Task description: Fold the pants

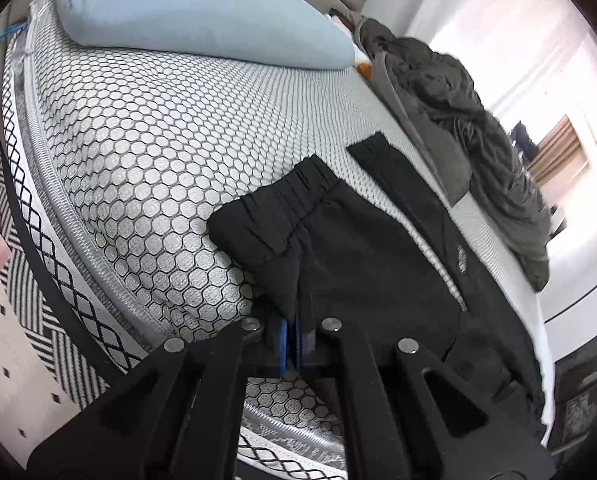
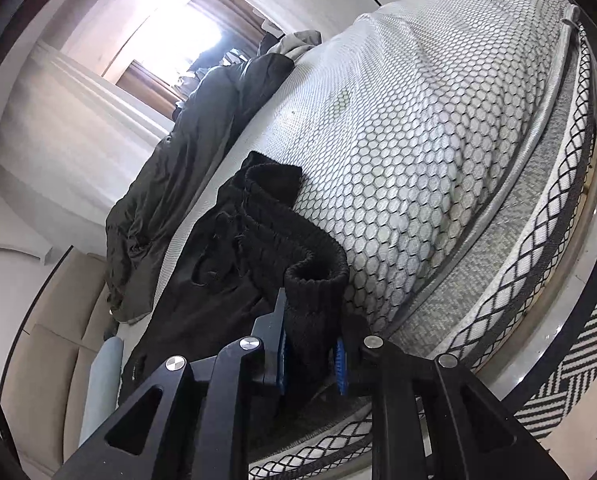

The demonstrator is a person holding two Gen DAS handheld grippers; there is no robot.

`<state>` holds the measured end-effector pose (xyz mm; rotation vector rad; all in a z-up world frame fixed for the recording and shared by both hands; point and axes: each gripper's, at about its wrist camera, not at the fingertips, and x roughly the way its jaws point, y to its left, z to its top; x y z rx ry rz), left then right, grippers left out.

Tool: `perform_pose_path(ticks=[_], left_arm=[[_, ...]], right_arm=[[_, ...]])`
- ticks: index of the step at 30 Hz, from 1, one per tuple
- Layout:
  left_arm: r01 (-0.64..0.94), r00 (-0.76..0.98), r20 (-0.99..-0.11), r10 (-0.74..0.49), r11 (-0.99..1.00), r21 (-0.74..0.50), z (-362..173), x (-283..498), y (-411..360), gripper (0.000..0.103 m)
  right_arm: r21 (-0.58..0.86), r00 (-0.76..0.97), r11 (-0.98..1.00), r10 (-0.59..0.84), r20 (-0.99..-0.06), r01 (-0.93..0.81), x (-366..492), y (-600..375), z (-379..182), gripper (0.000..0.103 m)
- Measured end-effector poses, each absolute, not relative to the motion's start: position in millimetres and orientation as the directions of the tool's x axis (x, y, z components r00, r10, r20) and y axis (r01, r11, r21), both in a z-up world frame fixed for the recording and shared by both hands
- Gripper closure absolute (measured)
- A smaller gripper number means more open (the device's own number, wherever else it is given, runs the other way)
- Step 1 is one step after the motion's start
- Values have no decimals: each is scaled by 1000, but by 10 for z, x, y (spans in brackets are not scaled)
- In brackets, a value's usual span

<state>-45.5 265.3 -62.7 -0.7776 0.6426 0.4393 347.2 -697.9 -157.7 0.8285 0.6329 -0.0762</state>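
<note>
Left wrist: left hand-held gripper [image 1: 294, 334] pinches black pants [image 1: 378, 264]; right hand-held gripper [image 2: 312, 354] clamps the cuff [image 2: 314, 300].

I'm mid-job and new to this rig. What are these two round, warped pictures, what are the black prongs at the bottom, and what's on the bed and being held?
Each picture comes from a fisheye camera on a hand-held two-finger gripper, looking along its fingers; the prongs are the gripper's own arms. There is no robot arm: a person holds one gripper in each hand.

The left wrist view shows the left gripper shut on a thin fold of the black pants, near the elastic waistband.

The right wrist view shows the right gripper clamping a ribbed cuff of the same pants.

They lie on a mattress with a honeycomb-pattern cover. Also on it are a light blue pillow and a dark grey garment piled along the far side.
</note>
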Motion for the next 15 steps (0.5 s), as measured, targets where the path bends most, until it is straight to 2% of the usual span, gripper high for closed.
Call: perform_pose_path(ticks=[2,4,6,9,10,11,12,13,14,15], left_arm=[[-588,709,-691,139,657,-471,-627,-419,2625,102],[-593,700,-699,148,666,-453,-595,-422,2616,99],[-603,692,-705,154,661,-448,-545,-476,2647,87],[-638,686,-692,226,644,-422,-400,-638,2692,72],[-649,683,-679,268,648,-398,-324,-695,2687,70],[-659,682,-664,307,652,-375,-230,-753,2675,60],[-662,683,-654,326,654,-366,-160,-791,2669,45],[-656,694,-639,332,657,-371,-85,-818,2659,37],[-638,713,-622,322,666,-386,-7,-821,2639,25],[-614,733,-609,303,680,-401,46,-796,2620,20]], right_arm=[[649,805,691,165,-569,318,3354,-6945,-1644,86],[616,791,715,145,-595,332,3298,-6872,-1648,78],[587,788,737,121,-603,336,3266,-6835,-1588,50],[561,831,760,50,-554,329,3118,-6851,-1369,35],[548,839,769,28,-543,329,3081,-6858,-1296,34],[540,854,780,12,-520,317,3037,-6862,-1200,31],[539,862,786,15,-507,304,3018,-6858,-1133,26],[540,868,791,23,-496,287,3021,-6849,-1068,24],[541,874,797,35,-485,269,3039,-6815,-1017,22],[539,877,803,45,-479,253,3047,-6797,-972,20]])
